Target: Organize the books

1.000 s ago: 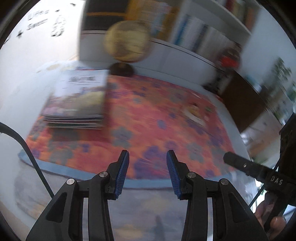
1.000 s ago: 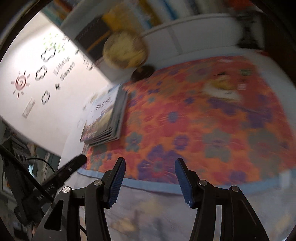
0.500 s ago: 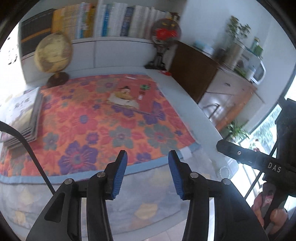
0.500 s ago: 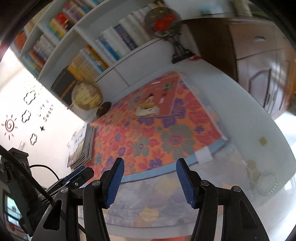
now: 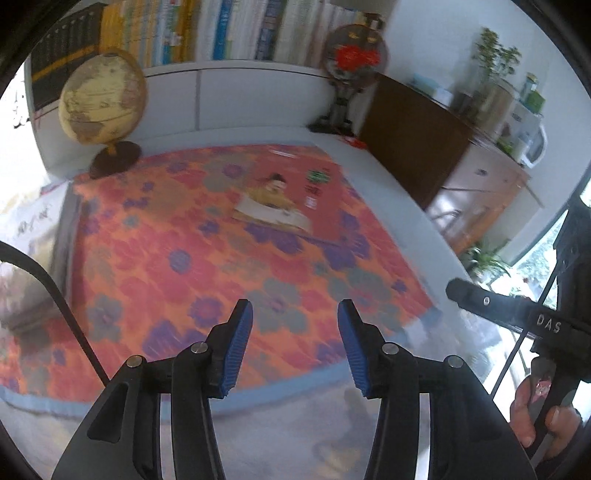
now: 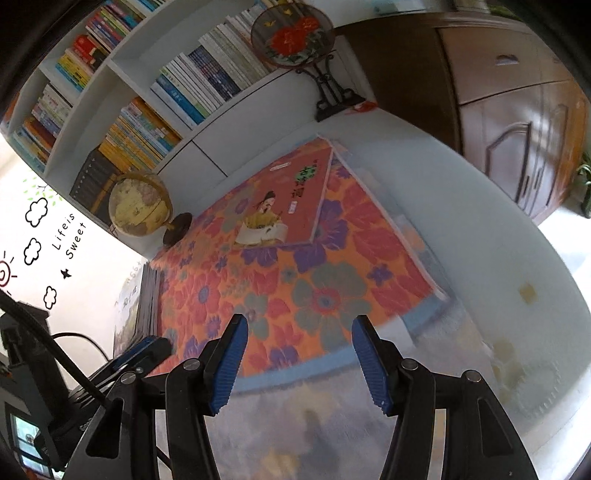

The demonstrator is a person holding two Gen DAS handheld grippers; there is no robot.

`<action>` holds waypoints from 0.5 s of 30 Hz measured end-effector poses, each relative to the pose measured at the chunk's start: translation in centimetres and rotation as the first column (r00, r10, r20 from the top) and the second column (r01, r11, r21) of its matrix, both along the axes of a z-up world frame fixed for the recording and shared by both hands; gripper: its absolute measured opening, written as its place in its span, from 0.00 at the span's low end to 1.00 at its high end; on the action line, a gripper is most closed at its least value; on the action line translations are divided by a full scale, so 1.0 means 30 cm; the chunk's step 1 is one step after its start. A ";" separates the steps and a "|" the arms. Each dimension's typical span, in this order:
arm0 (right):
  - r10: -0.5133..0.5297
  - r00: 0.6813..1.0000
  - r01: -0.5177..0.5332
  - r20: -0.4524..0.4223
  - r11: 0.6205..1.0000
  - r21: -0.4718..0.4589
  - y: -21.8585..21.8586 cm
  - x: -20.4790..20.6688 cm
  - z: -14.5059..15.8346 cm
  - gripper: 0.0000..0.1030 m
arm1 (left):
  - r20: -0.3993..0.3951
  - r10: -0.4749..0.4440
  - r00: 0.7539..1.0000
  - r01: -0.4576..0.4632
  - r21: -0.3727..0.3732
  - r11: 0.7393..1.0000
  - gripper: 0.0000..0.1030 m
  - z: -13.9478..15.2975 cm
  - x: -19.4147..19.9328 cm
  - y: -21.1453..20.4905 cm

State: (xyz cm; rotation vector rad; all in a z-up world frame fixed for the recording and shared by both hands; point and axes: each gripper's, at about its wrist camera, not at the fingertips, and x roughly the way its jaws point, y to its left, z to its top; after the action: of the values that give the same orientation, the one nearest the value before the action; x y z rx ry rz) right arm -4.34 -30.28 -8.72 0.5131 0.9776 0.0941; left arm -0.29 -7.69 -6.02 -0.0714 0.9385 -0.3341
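Note:
A red picture book (image 5: 291,192) (image 6: 291,206) lies flat at the far right of the floral tablecloth (image 5: 207,266) (image 6: 325,295). A stack of books (image 5: 33,236) (image 6: 142,295) lies at the cloth's left edge. My left gripper (image 5: 295,343) is open and empty above the near edge of the table. My right gripper (image 6: 299,354) is open and empty, also above the near edge. The right gripper shows at the right of the left wrist view (image 5: 517,314).
A globe (image 5: 101,96) (image 6: 140,206) stands at the back left of the table. A round floral ornament on a black stand (image 5: 351,66) (image 6: 295,33) is at the back right. Bookshelves (image 6: 147,110) line the wall; a wooden cabinet (image 6: 498,92) stands to the right.
Both views have swung from the book stack on the left toward the red book, then come closer to the table. Both grippers stay open and empty.

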 end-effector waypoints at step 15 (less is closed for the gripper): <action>-0.041 0.980 0.021 -0.197 0.994 -0.103 0.107 0.498 -0.237 0.55 | -0.149 -0.040 0.988 0.031 -0.058 0.998 0.74 -0.214 0.556 0.079</action>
State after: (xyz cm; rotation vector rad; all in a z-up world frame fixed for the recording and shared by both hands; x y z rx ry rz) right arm 10.59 -27.06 -15.82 0.4506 1.1637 -0.0350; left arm 16.39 -5.32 -12.43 -0.1325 1.0810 -0.3919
